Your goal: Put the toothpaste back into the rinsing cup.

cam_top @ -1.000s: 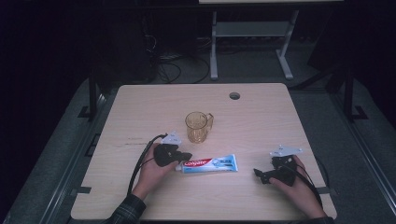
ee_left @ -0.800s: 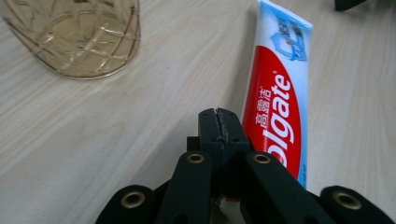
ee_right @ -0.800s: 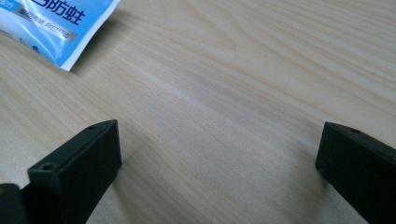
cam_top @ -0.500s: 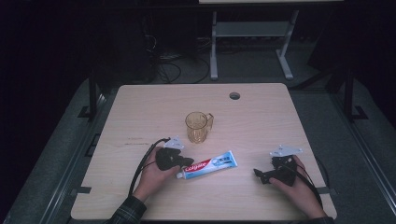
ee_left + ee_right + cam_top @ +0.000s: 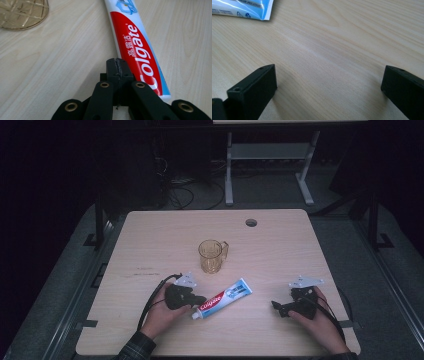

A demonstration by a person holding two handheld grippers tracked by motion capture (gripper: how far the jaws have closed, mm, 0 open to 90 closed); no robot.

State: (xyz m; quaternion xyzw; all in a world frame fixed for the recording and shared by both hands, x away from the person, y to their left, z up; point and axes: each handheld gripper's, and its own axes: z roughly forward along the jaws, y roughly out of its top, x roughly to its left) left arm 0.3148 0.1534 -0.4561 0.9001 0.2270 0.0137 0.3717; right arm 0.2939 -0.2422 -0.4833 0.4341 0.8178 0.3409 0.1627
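Near the front edge of the counter (image 5: 150, 240), slightly left of middle: toothpaste tube (image 5: 222, 298), lying flat and slanted, cap end toward the person, crimped tail toward the far right. Printed along the red band in white: "Colgate", with a row of small Chinese characters beside it, readable in the left gripper view (image 5: 135, 47); blue and white panel farther up the tube, small print there too fine to read. Seen in the right gripper view as a blue-and-white corner (image 5: 249, 10) with a tiny recycling mark and illegible lines of text.

Pressed against the side of the tube near its cap end: left gripper (image 5: 197, 300), fingers (image 5: 112, 68) brought together with nothing between them, touching the tube's edge rather than clamped around it.

Behind the tube, toward the middle of the counter: amber see-through cup (image 5: 212, 255) with a handle on its right side, upright, nothing seen inside; its patterned base just visible at the top left corner of the left gripper view (image 5: 23, 12).

Well to the right, apart from the tube: right gripper (image 5: 276, 306), low over bare wood, fingers (image 5: 254, 87) spread wide with only counter between them.

Far side of the counter: small round cable hole (image 5: 251, 222).
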